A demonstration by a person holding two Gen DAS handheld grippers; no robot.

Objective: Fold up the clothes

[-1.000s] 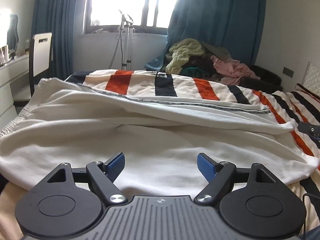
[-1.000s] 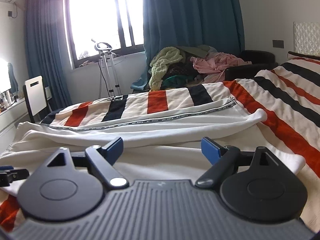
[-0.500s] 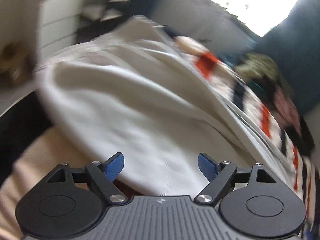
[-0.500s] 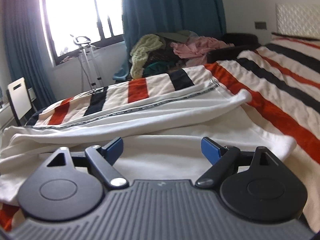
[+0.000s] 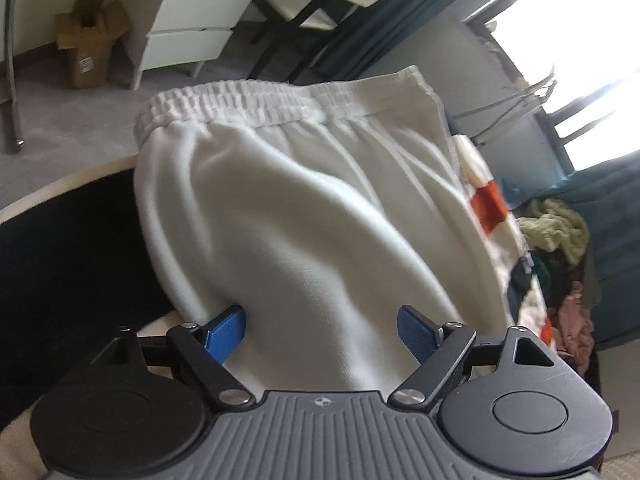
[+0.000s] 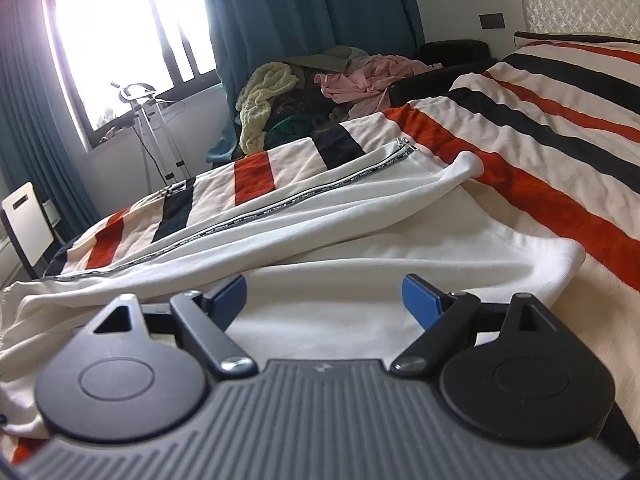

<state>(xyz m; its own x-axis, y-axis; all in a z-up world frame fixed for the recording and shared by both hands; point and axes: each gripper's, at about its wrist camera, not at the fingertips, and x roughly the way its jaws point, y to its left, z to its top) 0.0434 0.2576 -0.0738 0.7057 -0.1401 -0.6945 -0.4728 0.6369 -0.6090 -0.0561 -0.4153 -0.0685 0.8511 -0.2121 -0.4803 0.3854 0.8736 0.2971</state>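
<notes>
Trousers: white trousers (image 5: 304, 208) spread flat on the striped bed (image 6: 560, 128).
Long axis: waistband (image 5: 256, 104) at 12 o'clock of the left claw (image 5: 320, 328); legs toward 2.
Left claw: wide, empty, nearer the waist.
Right claw (image 6: 324, 296): wide, empty, over the leg end.

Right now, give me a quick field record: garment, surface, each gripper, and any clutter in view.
garment: white trousers spread flat, elastic waistband at the bed's edge, printed tape along one leg
surface: striped bedspread, red, black and cream
left gripper: open, low over the cloth near the waistband end
right gripper: open, low over the leg end, holding nothing
clutter: clothes pile past the bed by the teal curtain; cardboard box on the floor
</notes>
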